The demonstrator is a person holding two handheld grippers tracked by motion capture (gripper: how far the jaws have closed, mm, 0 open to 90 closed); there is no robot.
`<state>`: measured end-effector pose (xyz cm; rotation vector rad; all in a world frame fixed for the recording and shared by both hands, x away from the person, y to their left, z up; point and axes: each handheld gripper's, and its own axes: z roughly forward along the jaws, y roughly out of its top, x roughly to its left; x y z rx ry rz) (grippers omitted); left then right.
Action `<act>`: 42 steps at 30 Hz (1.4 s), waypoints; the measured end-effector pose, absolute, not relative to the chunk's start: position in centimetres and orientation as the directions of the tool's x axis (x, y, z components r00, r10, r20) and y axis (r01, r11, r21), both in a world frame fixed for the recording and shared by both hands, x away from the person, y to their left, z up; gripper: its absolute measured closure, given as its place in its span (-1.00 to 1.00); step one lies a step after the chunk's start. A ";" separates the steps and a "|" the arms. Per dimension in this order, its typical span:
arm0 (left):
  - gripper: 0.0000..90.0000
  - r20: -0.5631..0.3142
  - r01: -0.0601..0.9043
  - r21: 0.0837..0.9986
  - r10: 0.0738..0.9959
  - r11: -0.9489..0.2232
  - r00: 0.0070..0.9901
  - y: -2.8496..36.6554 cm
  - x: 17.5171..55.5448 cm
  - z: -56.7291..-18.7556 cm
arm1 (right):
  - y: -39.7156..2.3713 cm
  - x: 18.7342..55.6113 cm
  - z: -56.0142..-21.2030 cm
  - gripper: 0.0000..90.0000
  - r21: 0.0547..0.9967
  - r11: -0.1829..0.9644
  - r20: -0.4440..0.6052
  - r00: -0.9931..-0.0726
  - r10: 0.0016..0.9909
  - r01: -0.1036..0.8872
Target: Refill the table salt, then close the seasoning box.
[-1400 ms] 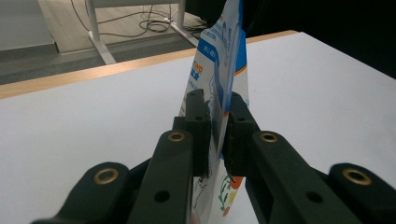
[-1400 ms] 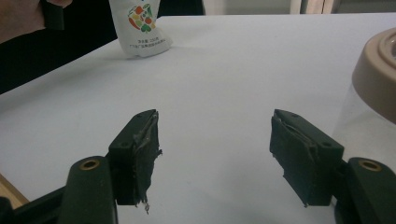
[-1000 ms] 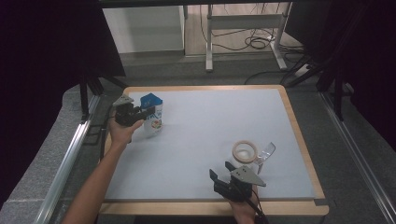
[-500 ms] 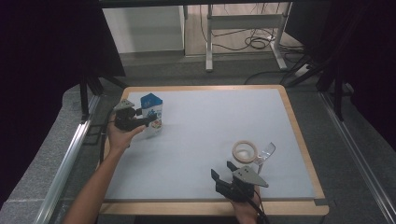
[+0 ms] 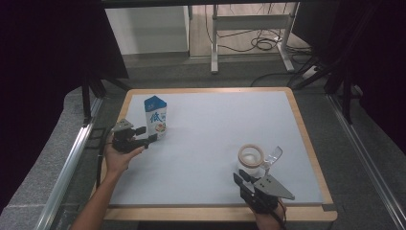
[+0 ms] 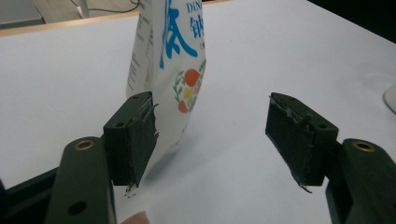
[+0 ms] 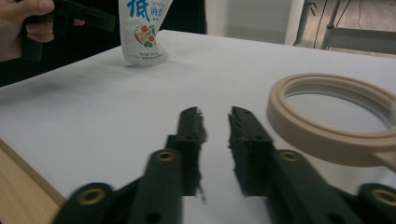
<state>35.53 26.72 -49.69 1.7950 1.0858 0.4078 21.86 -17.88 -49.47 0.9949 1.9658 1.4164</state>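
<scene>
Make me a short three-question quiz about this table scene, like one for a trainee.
1. True or false: the milk carton stands upright.
2. Which gripper is nearer the round cup: A left gripper, B right gripper?
3. Is anything held between the left gripper's jaws?

Key: 1 true. 2 B. 3 No; they have just been opening, stand wide apart, and the carton is beyond them, ungripped.

My carton (image 5: 155, 117) looks like glossy printed paper; the cup (image 5: 251, 156) is clear plastic with a matt beige rim. The table (image 5: 215, 91) has a wooden edge and a smooth matt top.
</scene>
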 end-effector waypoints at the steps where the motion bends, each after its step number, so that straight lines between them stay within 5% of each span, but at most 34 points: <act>1: -0.26 -0.183 0.495 0.858 0.817 -0.139 0.546 26.7 35.4 -49.8 | -18.2 21.8 -49.4 0.79 0.948 0.186 0.007 -0.597 0.802 0.260; 6: -0.27 -0.204 0.498 0.857 0.802 -0.130 0.561 26.8 34.5 -49.8 | -19.7 21.4 -48.9 1.00 0.954 0.187 -0.006 -0.605 0.796 0.236; 20: -0.26 -0.202 0.488 0.859 0.774 -0.155 0.600 26.1 32.9 -50.6 | -24.2 21.2 -48.1 1.00 0.963 0.136 0.026 -0.579 0.815 0.235; 31: -0.24 -0.195 0.500 0.844 0.756 -0.195 0.624 25.0 31.9 -52.0 | -28.3 23.0 -48.1 1.00 0.963 0.076 0.054 -0.460 0.886 0.260; 42: -0.23 -0.201 0.505 0.836 0.737 -0.214 0.646 24.1 31.9 -52.3 | -28.0 23.8 -46.9 1.00 0.970 0.050 0.068 -0.466 0.882 0.237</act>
